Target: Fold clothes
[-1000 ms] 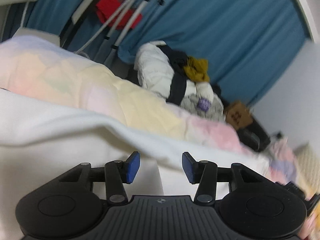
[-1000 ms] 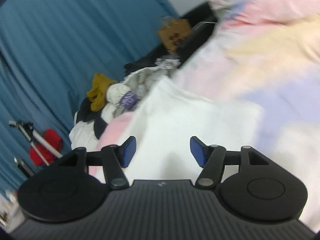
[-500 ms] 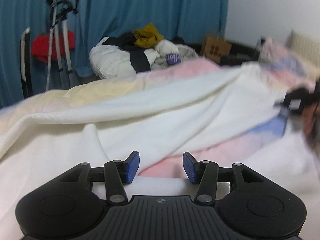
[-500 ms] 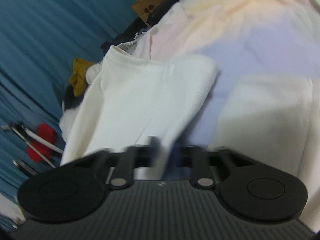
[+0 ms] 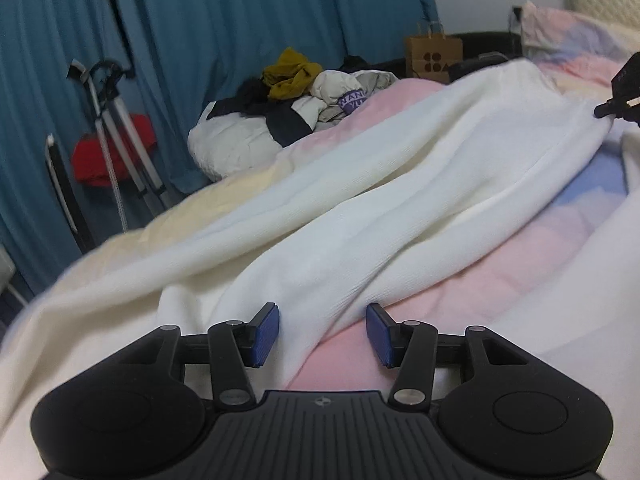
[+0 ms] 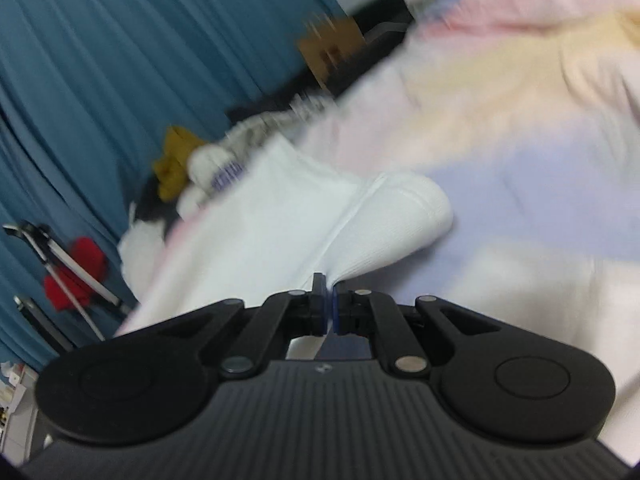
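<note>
A white knit garment [image 5: 360,208] lies stretched across a pastel quilt [image 5: 460,276] on the bed. My left gripper [image 5: 322,334] is open, its blue pads on either side of a fold of the garment's near end. My right gripper [image 6: 330,308] is shut on the garment's [image 6: 320,216] far corner and lifts it a little; it shows in the left wrist view [image 5: 622,96] at the right edge.
A heap of clothes [image 5: 288,112] lies beyond the bed before a blue curtain [image 5: 240,20]. A brown paper bag [image 5: 434,58], a folded metal stand [image 5: 120,128] and a red item [image 5: 108,156] stand by the curtain.
My right gripper has closed on the white garment's corner and raised it. My left gripper has swung round and lowered over the garment's near end, still open.
</note>
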`<state>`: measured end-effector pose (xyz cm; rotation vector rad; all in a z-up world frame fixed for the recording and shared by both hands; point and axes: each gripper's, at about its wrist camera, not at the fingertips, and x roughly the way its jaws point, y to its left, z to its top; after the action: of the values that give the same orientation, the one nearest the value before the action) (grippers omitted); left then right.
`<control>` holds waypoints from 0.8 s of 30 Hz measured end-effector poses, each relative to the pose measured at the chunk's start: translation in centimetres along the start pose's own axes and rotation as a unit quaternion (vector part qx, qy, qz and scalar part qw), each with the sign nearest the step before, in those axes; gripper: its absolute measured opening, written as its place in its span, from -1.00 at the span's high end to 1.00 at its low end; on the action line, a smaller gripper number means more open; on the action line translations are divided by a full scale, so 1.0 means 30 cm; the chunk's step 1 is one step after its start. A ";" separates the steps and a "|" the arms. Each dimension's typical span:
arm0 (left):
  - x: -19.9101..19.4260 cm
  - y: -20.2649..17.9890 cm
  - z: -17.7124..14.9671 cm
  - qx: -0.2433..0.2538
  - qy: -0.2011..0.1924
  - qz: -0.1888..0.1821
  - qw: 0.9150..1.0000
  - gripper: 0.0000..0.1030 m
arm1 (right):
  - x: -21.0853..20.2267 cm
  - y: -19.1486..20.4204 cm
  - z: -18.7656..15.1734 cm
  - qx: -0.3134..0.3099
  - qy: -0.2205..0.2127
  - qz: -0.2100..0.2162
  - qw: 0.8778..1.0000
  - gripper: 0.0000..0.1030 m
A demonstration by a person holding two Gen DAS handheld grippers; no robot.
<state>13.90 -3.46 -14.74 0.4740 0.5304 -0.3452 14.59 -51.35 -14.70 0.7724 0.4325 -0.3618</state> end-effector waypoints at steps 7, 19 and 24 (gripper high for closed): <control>-0.057 0.056 0.044 -0.028 -0.015 -0.026 0.999 0.86 | -0.020 0.019 0.016 0.008 -0.012 0.034 0.999 0.89; -0.181 0.073 -0.028 -0.102 0.021 -0.163 0.981 0.69 | 0.015 -0.123 -0.023 -0.007 0.038 -0.053 0.998 0.88; -0.301 0.132 -0.023 -0.158 -0.009 -0.154 0.975 0.16 | -0.064 -0.078 -0.009 -0.047 0.028 -0.046 0.997 0.80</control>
<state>8.01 1.93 -8.90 0.0790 0.6298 -0.5505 11.80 -52.42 -15.29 0.6727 0.5346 -0.4033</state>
